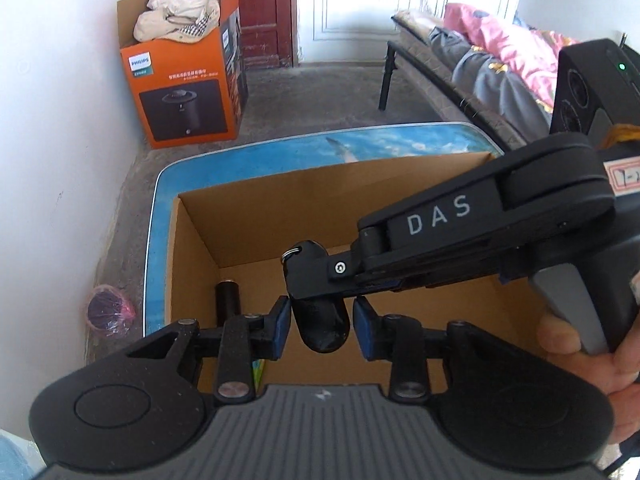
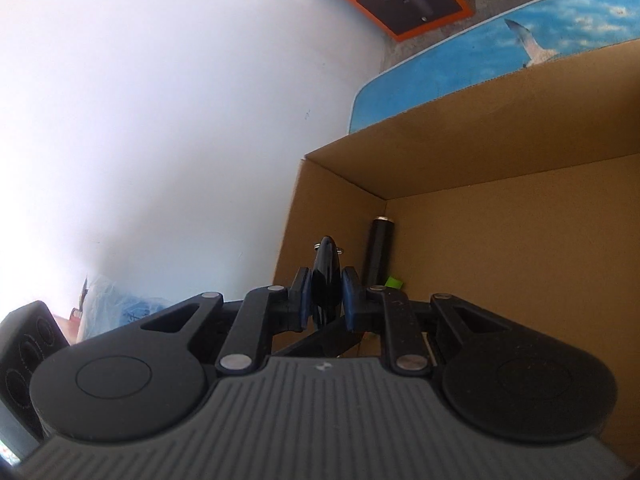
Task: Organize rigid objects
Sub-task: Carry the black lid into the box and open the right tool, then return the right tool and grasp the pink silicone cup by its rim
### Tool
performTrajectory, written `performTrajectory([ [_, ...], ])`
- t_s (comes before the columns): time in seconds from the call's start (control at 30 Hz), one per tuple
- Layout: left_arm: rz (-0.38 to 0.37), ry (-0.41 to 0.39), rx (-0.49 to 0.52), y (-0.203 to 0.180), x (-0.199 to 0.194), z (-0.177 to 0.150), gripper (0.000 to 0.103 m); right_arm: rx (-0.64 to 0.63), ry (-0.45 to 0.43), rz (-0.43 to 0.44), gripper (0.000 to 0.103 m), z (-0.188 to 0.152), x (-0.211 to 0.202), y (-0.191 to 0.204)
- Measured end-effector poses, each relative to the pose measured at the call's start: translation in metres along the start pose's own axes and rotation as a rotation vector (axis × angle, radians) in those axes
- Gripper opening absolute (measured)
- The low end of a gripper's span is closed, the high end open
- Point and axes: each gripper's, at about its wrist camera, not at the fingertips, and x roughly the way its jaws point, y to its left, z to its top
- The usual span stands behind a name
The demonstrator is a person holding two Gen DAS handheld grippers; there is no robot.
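I see the cardboard box (image 1: 248, 216) open beneath both grippers. My right gripper (image 2: 326, 294) clamps a black fob (image 2: 326, 280), its lower end hidden. My left gripper (image 1: 320, 326) stands released, pads flanking the fob untouched.

Cardboard, plastic and rough concrete

Lower centre, the matt brown cardboard box (image 1: 248, 216) sits on a glossy blue printed board (image 1: 360, 148); the black fob (image 2: 326, 284) looks glossy plastic; the upper-centre floor (image 1: 304, 96) is rough concrete.

Orange carton (image 1: 184, 88) holds clothes; bed (image 1: 480, 68) opposite.
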Motion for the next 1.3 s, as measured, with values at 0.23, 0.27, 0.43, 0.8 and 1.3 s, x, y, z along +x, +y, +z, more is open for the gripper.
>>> performTrajectory([
  [0.23,0.066,0.101,0.017,0.01,0.043,0.013,0.034,0.071,0.082,-0.041,0.015,0.029,0.056,-0.026],
  [0.27,0.074,0.111,0.02,0.01,0.046,0.015,0.034,0.078,0.089,-0.044,0.015,0.032,0.062,-0.029],
  [0.43,0.093,0.132,0.041,0.008,0.055,0.017,0.034,0.124,0.128,-0.056,0.018,0.036,0.086,-0.044],
  [0.8,0.058,0.088,0.01,0.005,0.033,0.014,0.037,0.102,0.092,-0.131,0.023,0.032,0.082,-0.048],
  [1.3,-0.15,-0.255,-0.035,0.001,-0.128,-0.059,0.067,-0.05,-0.175,0.061,0.026,-0.049,-0.094,0.009],
])
